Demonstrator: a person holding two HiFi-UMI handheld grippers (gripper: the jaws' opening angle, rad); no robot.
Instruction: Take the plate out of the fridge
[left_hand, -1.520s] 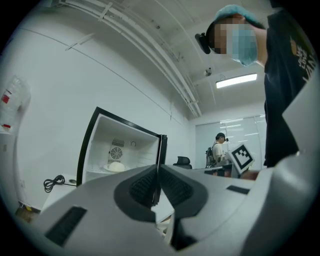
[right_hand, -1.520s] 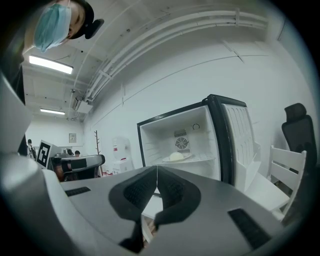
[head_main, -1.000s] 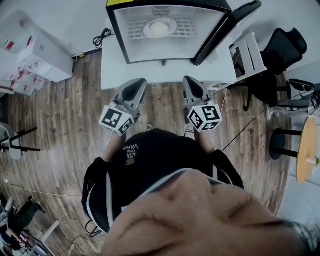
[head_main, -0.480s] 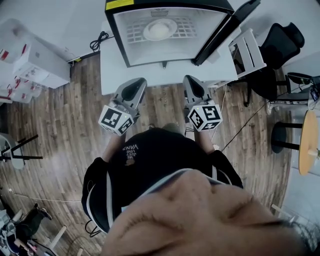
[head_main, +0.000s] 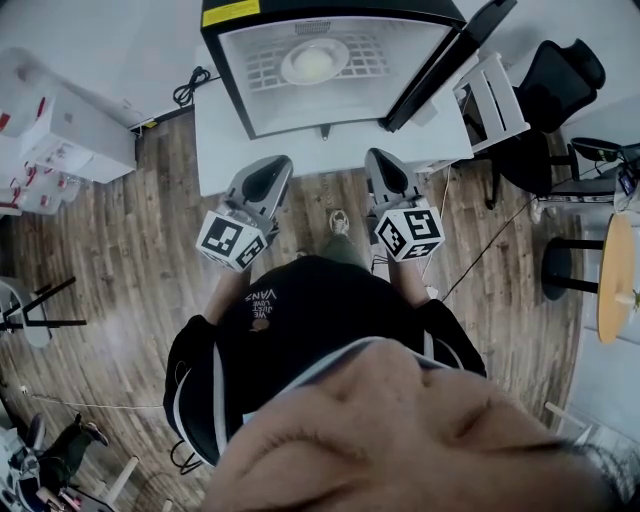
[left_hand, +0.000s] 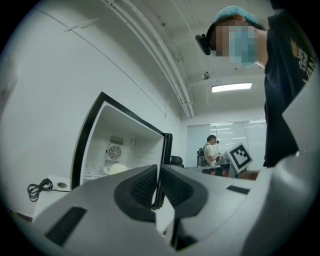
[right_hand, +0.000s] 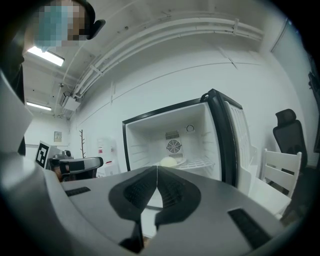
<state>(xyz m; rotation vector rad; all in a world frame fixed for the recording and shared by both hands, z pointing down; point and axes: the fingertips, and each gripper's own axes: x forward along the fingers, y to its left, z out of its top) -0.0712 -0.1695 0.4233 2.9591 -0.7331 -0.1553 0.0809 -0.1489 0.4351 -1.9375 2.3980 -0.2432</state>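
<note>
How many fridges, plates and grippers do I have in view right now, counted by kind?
fridge: 1, door open
plate: 1, on the wire shelf inside
grippers: 2, left gripper and right gripper, fingers together with nothing between them
total: 4
</note>
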